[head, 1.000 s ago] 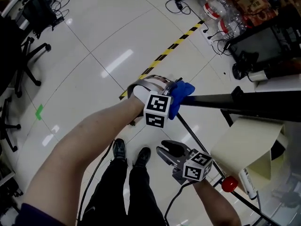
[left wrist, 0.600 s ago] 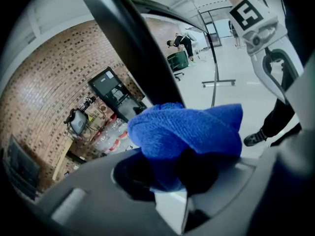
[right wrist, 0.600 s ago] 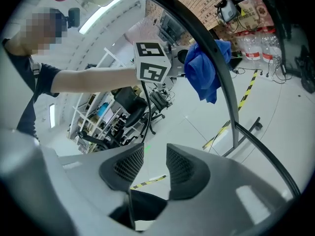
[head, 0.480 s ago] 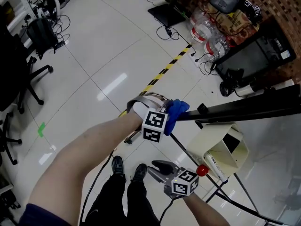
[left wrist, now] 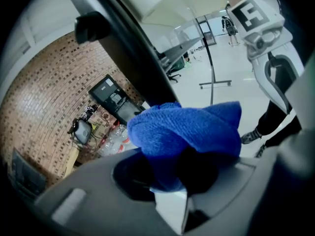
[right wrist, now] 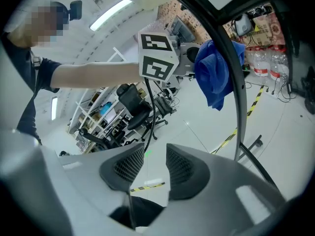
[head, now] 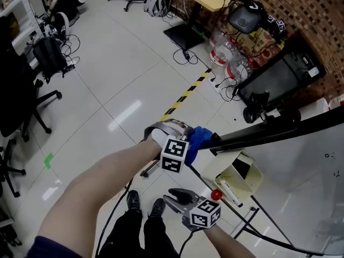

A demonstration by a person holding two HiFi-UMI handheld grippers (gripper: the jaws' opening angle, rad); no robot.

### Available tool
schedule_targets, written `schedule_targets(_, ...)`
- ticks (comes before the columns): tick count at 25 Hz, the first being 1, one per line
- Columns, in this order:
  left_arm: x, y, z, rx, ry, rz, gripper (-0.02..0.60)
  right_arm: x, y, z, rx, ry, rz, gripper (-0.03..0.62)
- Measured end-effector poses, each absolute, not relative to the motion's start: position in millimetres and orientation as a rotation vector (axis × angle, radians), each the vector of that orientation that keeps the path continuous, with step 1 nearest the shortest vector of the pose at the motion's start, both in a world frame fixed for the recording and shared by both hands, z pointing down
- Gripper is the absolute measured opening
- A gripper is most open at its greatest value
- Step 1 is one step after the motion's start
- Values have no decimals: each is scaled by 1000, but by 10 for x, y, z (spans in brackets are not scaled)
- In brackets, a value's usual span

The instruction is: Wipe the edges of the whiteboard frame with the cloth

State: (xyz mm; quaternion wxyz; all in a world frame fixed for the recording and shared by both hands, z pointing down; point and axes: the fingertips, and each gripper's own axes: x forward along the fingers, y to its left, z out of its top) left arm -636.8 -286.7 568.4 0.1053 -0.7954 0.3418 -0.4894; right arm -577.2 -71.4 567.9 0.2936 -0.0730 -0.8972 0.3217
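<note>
- Since prev. frame: both grippers have come up alongside the whiteboard frame (head: 269,127). The cloth (head: 200,137) is still pressed to the frame's left end, and more of the room and board face is in view.
- Left gripper (head: 192,142): jaws pressed nearly together, pinching a bunched fold of the blue cloth. The rest of the cloth puffs out past the tips and sits on the black frame edge at its left corner.
- Cloth handling (judgement): soft, light, limp terry, so it won't slip easily but will bunch and drag. Best gripped deep on a thick fold, w/ a loose pad left out front to wrap over the edge.
- Right gripper (head: 173,195): lower, just below the left one and apart from the frame. Its ribbed pads are a little spread w/ nothing between them.
- Cream tray (head: 244,183): hangs under the frame edge, w/ a marker in it and a red knob (head: 216,195) beside it.
- Frame (judgement): stiff, smooth and narrow. The stand may shift if pushed hard, so light steady pressure along the edge is prob. enough.
</note>
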Motion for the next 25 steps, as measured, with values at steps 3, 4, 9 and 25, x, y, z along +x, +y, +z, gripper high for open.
schedule_targets(3, -6392, -2873, 5525, -2336, 999, -1435, 100, -5827, -611, 5565, -209, -2399, 824, 143)
schedule_targets(4, -6406, -2866, 5475, -2332, 996, -1433, 100, -5845, -547, 5529, -218, -2402, 803, 141)
schedule_targets(9, -6432, -2892, 5224, -2311, 986, -1422, 100, -5849, -288, 5390, -269, -2413, 691, 140)
schedule_targets(25, -6610, -2786, 4603, -2362, 1089, -1318, 100, -6054, -429, 3945, -208, -2677, 603, 114)
